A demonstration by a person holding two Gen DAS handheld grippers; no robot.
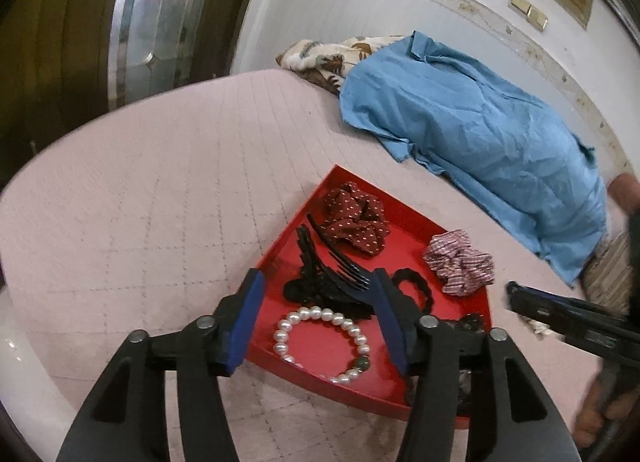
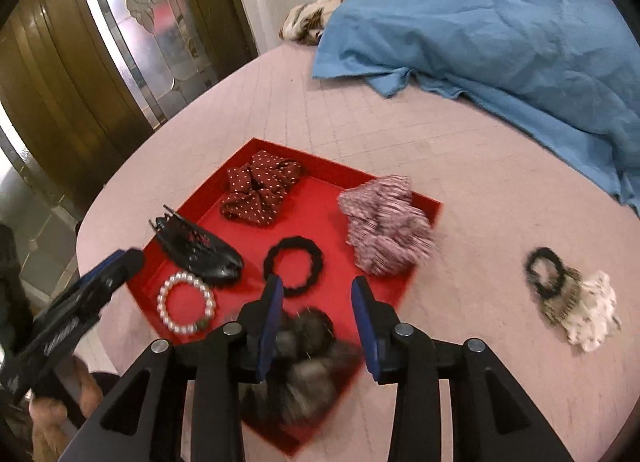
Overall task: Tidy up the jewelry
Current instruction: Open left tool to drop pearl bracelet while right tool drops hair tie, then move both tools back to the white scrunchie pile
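Note:
A red tray (image 2: 320,197) lies on the pink quilted bed. It holds a pearl bracelet (image 2: 164,302), a black claw clip (image 2: 200,250), a black hair tie (image 2: 316,258), a dark red dotted scrunchie (image 2: 260,189) and a pink striped scrunchie (image 2: 384,225). My right gripper (image 2: 318,282) is open over the tray's near corner, with a blurred grey furry scrunchie (image 2: 308,362) lying loose beneath its fingers. My left gripper (image 1: 318,276) is open and empty above the pearl bracelet (image 1: 320,314) and the claw clip (image 1: 320,282).
Right of the tray, a black hair tie (image 2: 542,270) and a cream patterned scrunchie (image 2: 588,314) lie on the quilt. A blue garment (image 2: 500,21) covers the far side of the bed. A glass-panelled door (image 2: 132,21) stands beyond the bed's left edge.

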